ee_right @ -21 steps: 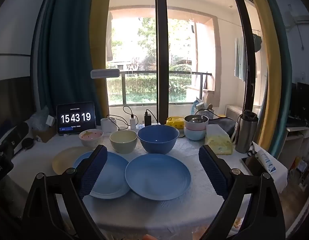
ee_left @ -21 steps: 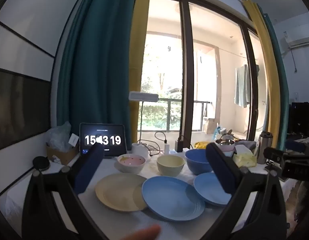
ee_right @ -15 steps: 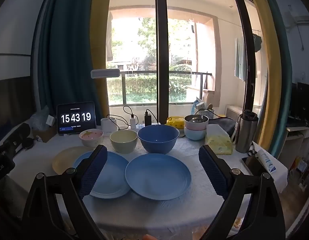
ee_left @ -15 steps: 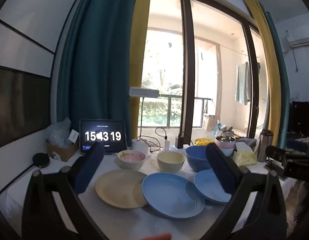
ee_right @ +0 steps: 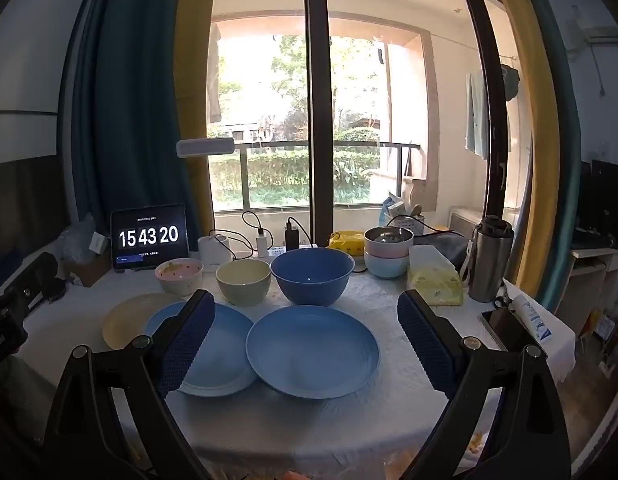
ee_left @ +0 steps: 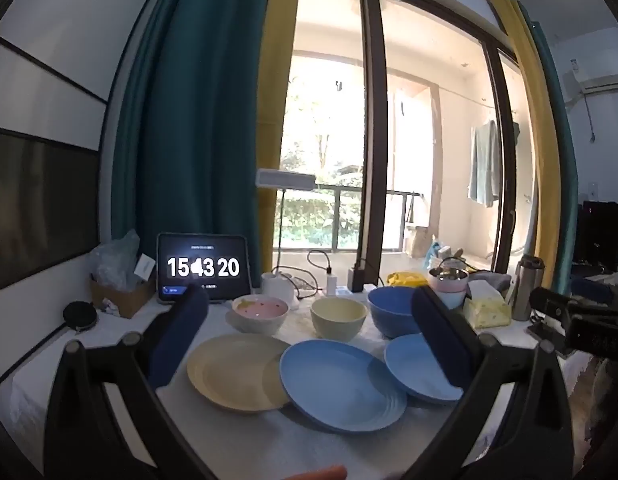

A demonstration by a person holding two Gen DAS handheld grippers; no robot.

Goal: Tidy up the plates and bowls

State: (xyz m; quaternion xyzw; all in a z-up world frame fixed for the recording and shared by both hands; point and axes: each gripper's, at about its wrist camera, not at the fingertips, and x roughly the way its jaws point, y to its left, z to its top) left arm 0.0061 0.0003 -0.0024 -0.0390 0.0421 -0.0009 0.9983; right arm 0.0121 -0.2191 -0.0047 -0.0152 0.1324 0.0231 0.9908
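Since the earlier frames we have tipped the left gripper slightly, so the dishes sit a little lower in its view, and the clock on the tablet has ticked from 19 to 20; the right gripper has hardly shifted. Both pairs of jaws stand wide apart with nothing between them, held above the near edge of the table.

We see three plates in a front row on the white cloth: a cream plate on the left, a blue plate in the middle whose rim overlaps the cream one, and a second blue plate on the right. In the right wrist view the two blue plates lie just beside each other, rims touching or nearly so.

Behind them stand three bowls in a line: a pink-lined bowl, a pale yellow bowl and a larger blue bowl. Further right, two more bowls, pink over light blue, are stacked, with a steel flask near the table's right end.
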